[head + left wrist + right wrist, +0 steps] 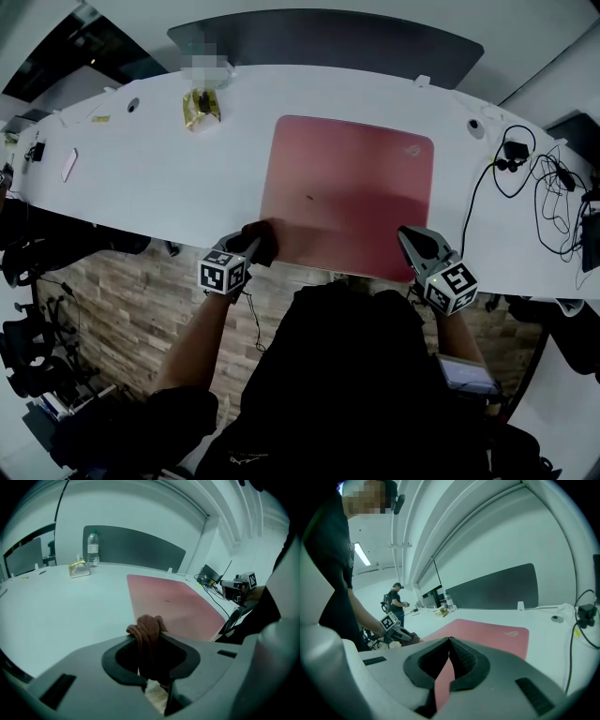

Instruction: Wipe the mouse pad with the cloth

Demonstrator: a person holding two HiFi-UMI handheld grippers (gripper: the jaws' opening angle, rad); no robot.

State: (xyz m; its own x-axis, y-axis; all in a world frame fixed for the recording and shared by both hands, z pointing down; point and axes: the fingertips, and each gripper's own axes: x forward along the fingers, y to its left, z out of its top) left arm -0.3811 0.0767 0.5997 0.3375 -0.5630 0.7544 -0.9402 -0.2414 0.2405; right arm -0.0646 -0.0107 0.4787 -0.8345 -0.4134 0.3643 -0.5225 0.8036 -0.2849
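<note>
My left hand-held gripper [254, 247] clenched on brown cloth [147, 630], soft, bunched, at near-left corner of pink mouse pad [347, 187] on bench [141, 178]. My right hand-held gripper [413, 246] pinches pad's near-right edge; pad thin, flexible, hold steadies it.

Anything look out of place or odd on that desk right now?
The mouse pad appears to hang past the desk's near edge, where the right gripper pinches its corner. A small dark speck marks its left half.

A brown cloth [149, 625] is held bunched between jaws at the near left corner of a pink mouse pad [347, 192], laid flat on the white counter [150, 178].
</note>
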